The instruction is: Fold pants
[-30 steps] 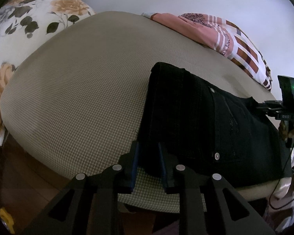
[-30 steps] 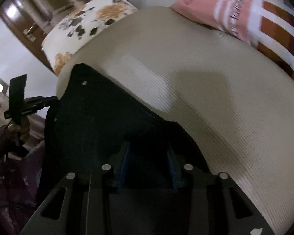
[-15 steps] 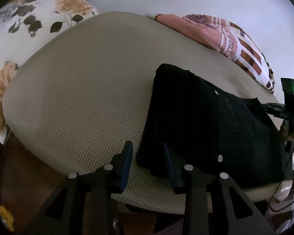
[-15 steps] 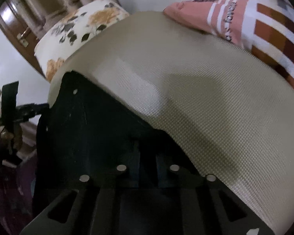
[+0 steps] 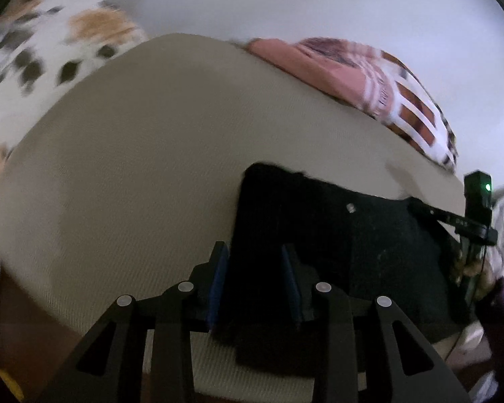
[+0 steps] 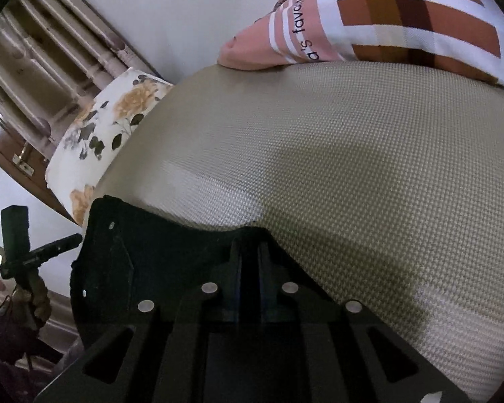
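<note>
Black pants (image 5: 352, 252) lie folded on the beige bed cover (image 5: 134, 168). In the left wrist view my left gripper (image 5: 253, 252) stands open at the pants' near left edge, its blue pads (image 5: 218, 282) apart with the fabric between them. In the right wrist view the pants (image 6: 158, 252) spread to the left. My right gripper (image 6: 250, 245) is closing on their right edge, jaws nearly together with black fabric pinched at the tips. Each view also shows the other hand-held gripper: (image 5: 477, 208) at the right edge, (image 6: 16, 235) at the left edge.
A floral pillow (image 5: 50, 50) lies at the bed's far left, and a pink striped pillow (image 6: 386, 16) at the far right by the white wall. A wooden door (image 6: 16, 84) stands behind. Bare bed cover (image 6: 352, 168) stretches beyond the pants.
My left jaws let go of the pants' edge and opened, then slid over the fabric. My right jaws narrowed onto the pants' edge while that wrist rolled.
</note>
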### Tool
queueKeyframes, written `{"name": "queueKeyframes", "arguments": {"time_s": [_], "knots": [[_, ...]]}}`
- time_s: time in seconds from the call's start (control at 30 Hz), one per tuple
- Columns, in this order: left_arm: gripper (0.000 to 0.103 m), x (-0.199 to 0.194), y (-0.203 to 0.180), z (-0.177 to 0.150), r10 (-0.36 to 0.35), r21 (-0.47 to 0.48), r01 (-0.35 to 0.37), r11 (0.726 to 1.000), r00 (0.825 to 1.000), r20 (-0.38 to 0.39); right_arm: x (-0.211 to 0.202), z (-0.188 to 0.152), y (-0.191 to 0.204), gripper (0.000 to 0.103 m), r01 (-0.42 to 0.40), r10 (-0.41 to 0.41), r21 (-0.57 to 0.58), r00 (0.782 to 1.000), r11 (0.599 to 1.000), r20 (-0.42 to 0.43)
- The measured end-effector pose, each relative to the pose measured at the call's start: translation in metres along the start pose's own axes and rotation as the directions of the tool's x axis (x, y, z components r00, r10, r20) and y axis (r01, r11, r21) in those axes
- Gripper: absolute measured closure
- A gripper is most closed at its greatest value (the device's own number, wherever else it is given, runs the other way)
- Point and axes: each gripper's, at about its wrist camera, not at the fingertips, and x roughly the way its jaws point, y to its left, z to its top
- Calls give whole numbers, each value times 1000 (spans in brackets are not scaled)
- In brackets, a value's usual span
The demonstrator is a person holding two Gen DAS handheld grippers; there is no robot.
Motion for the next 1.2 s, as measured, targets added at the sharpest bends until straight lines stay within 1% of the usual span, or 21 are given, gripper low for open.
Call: {"name": "queueKeyframes", "arguments": {"time_s": [0.1,0.13,0.17,0.2,0.23,0.3,0.33,0.37,0.5,0.63,0.67,0.73,0.8,0.83,0.93,1.03,1.1,1.13,1.2], "knots": [[68,16,-4,23,-42,41,44,998,998,-52,-1,-1,-1,96,-6,6,10,1000,1000,4],[68,22,-4,28,-35,47,38,998,997,-70,-1,-2,-2,96,-7,7,11,1000,1000,4],[68,31,-2,35,-45,39,50,998,994,-101,0,-1,-1,96,-6,6,11,1000,1000,4],[68,37,0,39,-78,24,82,996,990,-121,0,-2,-1,96,-4,4,10,1000,1000,6],[68,41,0,42,-95,18,98,995,987,-129,-1,-3,-1,96,-4,4,10,1000,1000,8],[73,43,-3,47,-100,40,106,994,988,-120,-1,-2,-1,95,-4,4,12,1000,1000,9],[79,43,-7,50,-103,62,111,992,988,-113,-1,-2,-1,95,-3,3,12,1000,1000,9],[81,44,-10,53,-95,78,103,992,990,-107,-1,-2,0,95,-2,2,13,1000,1000,10],[82,50,-18,61,-20,103,25,994,999,-48,-3,-3,3,95,19,-20,4,999,1000,29],[81,57,-11,57,-46,84,48,995,999,-30,-6,-3,4,95,50,-50,4,997,999,55],[79,60,-7,53,-48,83,51,995,998,-37,-6,-3,4,95,52,-52,5,997,999,56],[76,64,-1,47,-78,73,83,994,995,-61,-5,-3,4,94,52,-52,4,997,999,55],[65,64,5,44,-83,69,87,994,995,-57,-5,-2,3,93,50,-51,9,997,999,54],[57,64,9,42,-78,71,81,994,996,-47,-5,-2,2,93,51,-51,12,997,999,54],[43,66,15,38,-82,76,85,994,996,-36,-4,-3,4,91,71,-71,6,996,997,55],[40,61,22,38,-107,38,108,993,994,-23,-4,-2,3,89,84,-84,5,995,996,57],[33,55,22,39,-94,40,94,995,996,-9,-4,-2,2,88,82,-83,10,995,997,56],[29,49,21,39,-70,48,70,996,998,-1,-4,-2,2,88,80,-81,14,995,997,56],[28,34,15,38,-28,71,26,997,999,32,-4,-3,2,88,82,-83,15,995,996,56]]}}
